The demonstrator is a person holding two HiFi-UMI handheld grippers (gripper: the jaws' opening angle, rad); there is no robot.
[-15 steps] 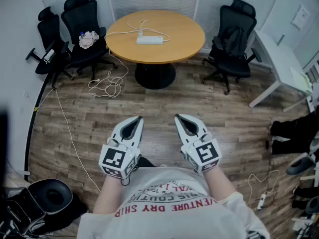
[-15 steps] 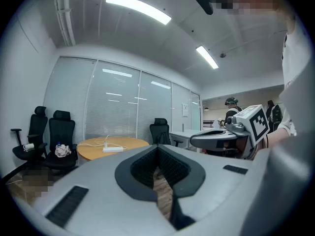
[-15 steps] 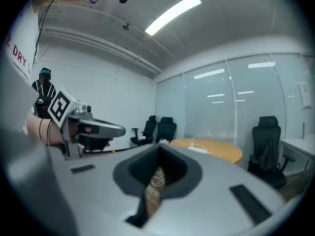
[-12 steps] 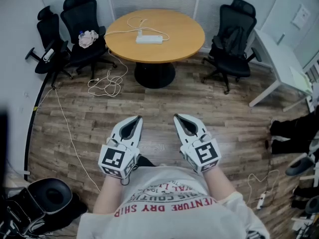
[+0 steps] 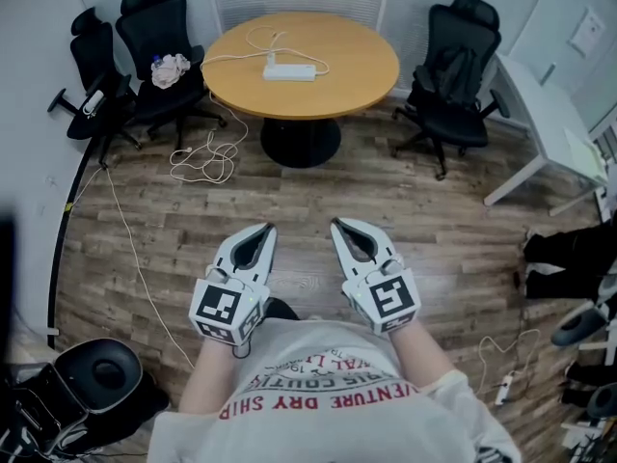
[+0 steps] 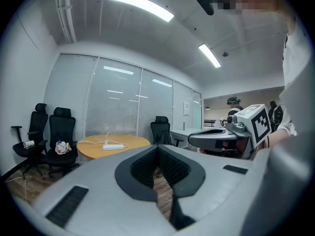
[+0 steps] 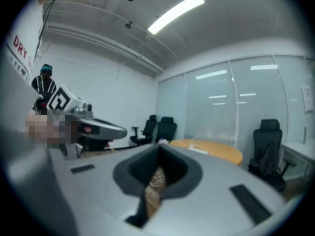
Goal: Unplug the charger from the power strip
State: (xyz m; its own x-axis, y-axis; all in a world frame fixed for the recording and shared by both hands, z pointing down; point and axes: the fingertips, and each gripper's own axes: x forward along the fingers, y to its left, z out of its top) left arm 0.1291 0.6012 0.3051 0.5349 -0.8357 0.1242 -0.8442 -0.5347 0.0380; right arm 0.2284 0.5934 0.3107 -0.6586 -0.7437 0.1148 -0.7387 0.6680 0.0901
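Left gripper point(image 5: 263, 230): held low in front of the person, near level, over the wooden floor point(image 5: 193, 230); its jaws are closed tip to tip, with nothing between them.
Right gripper point(image 5: 338, 226): just beside the left one; its jaws are also closed and hold nothing, and only floor shows through the gap behind the tips.
Power strip point(image 5: 289, 72): white, lying flat on the round wooden table point(image 5: 371, 90), well apart from both grippers.
Charger point(image 5: 271, 63): a small white plug at the strip's left end, still plugged in; thin white cords curl over the tabletop from there.
Writing: the person's white T-shirt point(image 5: 328, 394) carries red print, upside down from the head view; "DRY" and "VENTURE" can be read, the rest cannot.
Markers: black-and-white squares on each gripper's cube point(image 5: 225, 309).
Around the table: black office chairs point(image 5: 154, 32) on both sides, one with a pale cloth bundle point(image 5: 172, 70) on its seat; a white cable point(image 5: 205, 164) lies coiled on the floor.
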